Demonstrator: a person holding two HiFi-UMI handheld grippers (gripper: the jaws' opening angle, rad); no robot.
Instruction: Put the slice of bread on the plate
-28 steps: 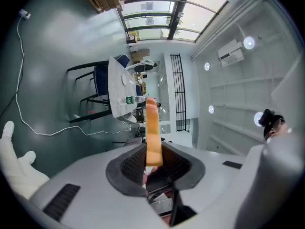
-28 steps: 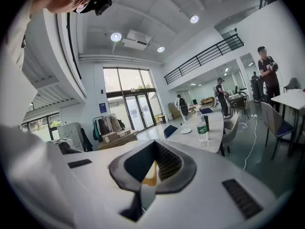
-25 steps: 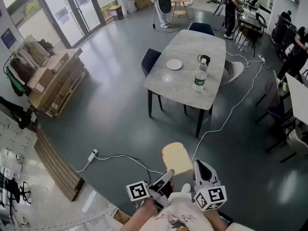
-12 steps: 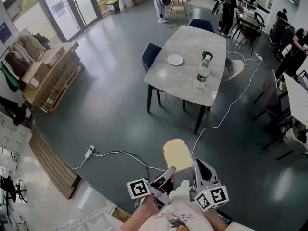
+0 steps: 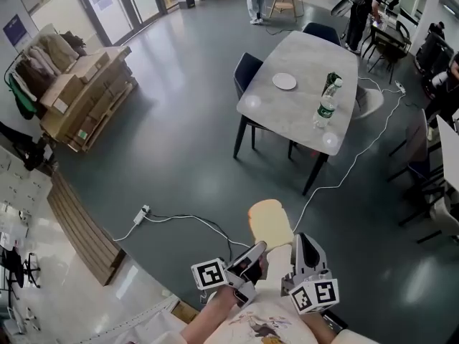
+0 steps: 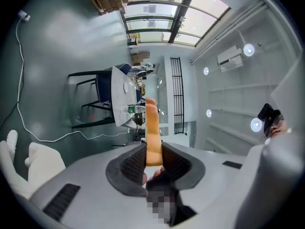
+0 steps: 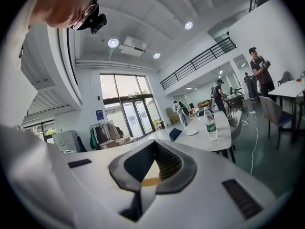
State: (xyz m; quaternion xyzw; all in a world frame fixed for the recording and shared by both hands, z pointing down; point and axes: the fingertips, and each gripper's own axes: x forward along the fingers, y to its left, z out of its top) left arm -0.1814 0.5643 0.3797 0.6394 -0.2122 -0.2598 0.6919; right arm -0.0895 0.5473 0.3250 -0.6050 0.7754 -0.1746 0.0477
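The slice of bread (image 5: 270, 223) is held clamped in the left gripper (image 5: 256, 251) (the right gripper (image 5: 302, 244) gapes, gripping nothing), well apart from the plate (image 5: 284, 82) on the table (image 5: 305, 120), so placement remains undone.

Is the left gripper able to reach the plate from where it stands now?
Probably not yet: the left gripper, holding the bread slice, is far from the plate. Open floor lies between, so walking closer should do.
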